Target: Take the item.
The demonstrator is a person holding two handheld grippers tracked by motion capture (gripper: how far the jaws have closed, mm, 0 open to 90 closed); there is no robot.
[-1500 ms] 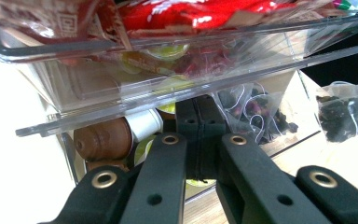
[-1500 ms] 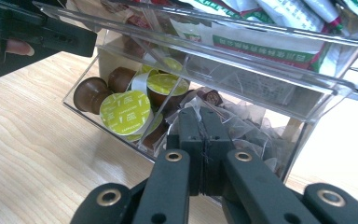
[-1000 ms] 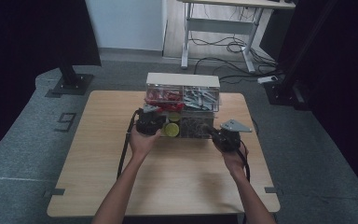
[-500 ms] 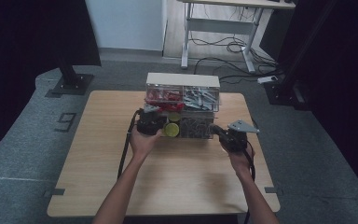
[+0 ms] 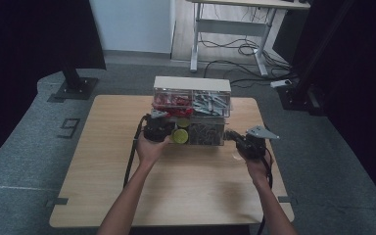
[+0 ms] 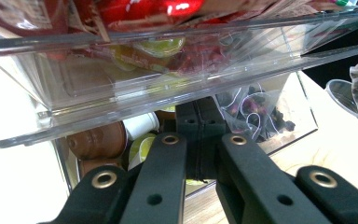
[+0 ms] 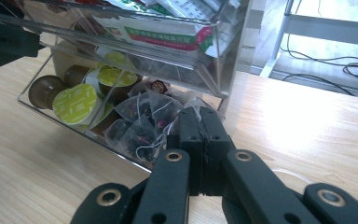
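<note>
Our left gripper (image 6: 197,123), jaws pressed together, sits right at the organizer's (image 5: 191,105) lower tray; our right gripper (image 7: 200,122), also pressed together, faces the tea bags (image 7: 140,123) from the right

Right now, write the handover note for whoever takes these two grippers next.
Left gripper: fingers shut, empty, at the front left of the clear two-tier organizer, by the coffee capsules in its lower tier.
Right gripper: fingers shut, empty, at the organizer's right front corner, near the tea bags in the same tier.
A clear cup with a tea bag in it stands on the table to the right of the organizer.
Done: nothing is held at present.
Left: likely opening the fingers and picking an item from the lower tier.
</note>
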